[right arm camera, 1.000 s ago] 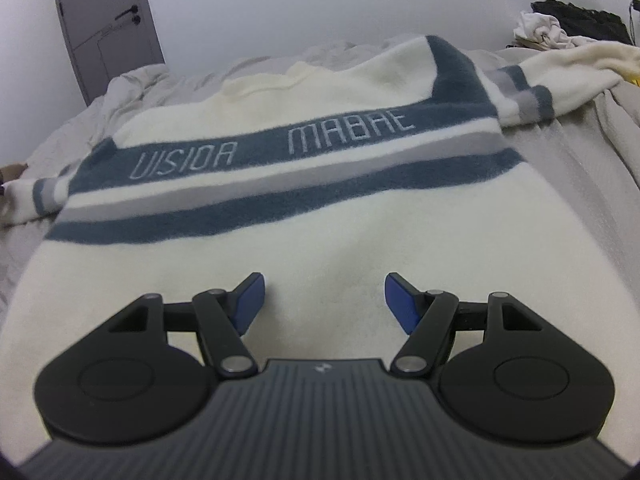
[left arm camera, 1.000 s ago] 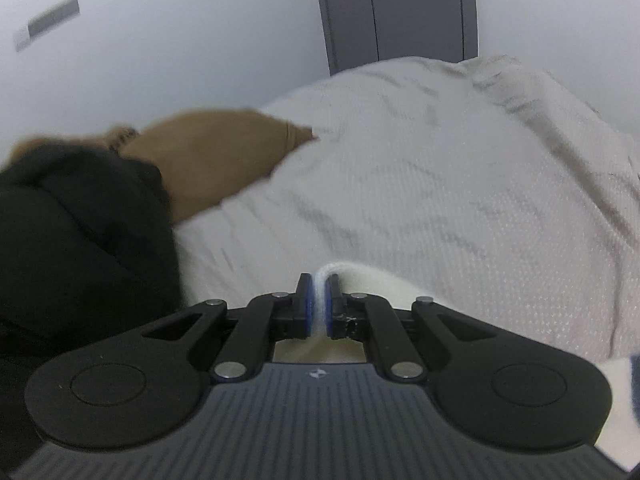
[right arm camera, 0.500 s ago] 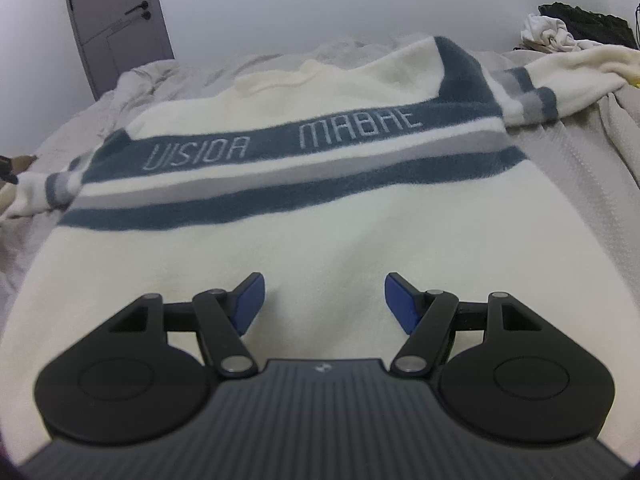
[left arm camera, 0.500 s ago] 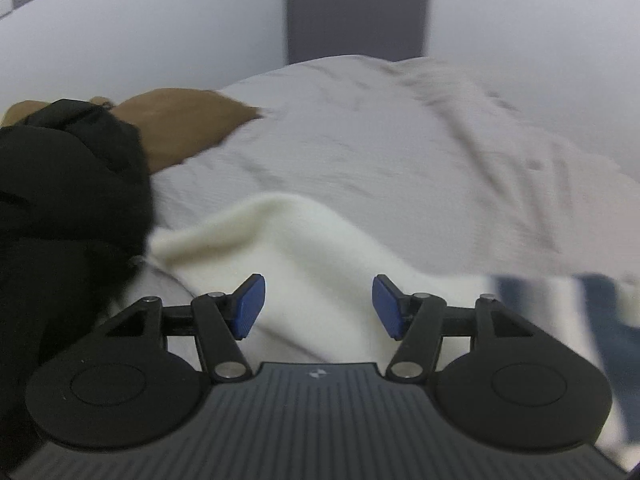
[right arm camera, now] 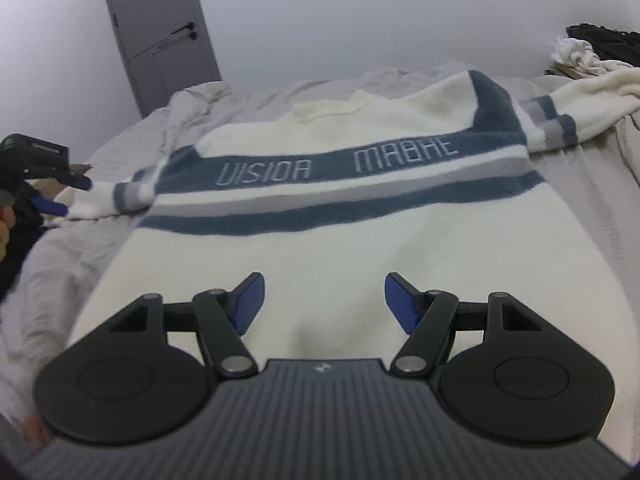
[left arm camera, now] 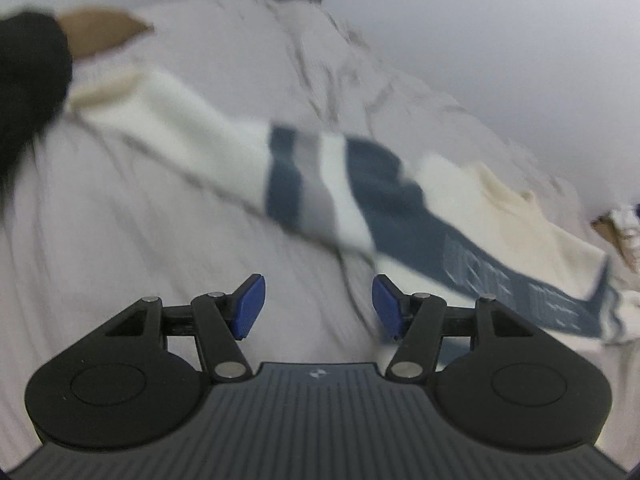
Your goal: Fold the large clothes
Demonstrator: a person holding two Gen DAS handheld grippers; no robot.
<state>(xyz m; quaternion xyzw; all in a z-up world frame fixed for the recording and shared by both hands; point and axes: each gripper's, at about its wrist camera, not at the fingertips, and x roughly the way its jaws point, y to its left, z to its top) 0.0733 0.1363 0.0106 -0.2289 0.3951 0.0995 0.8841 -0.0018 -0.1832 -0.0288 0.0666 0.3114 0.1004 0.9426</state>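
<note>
A cream sweater with blue and grey chest stripes and lettering lies flat, front up, on the bed. Its left sleeve stretches out across the sheet; its right sleeve runs off to the right. My left gripper is open and empty, above the sheet near the sleeve and armpit; it also shows in the right wrist view by the left cuff. My right gripper is open and empty over the sweater's lower body.
The bed has a rumpled light grey sheet. A black garment and a tan one lie at the left. A dark and white clothes pile sits at the far right. A grey door stands behind.
My left gripper was shut on the sleeve cuff, then opened and let it go. It has since pulled back and turned right, toward the sweater body. The right gripper barely moved.
</note>
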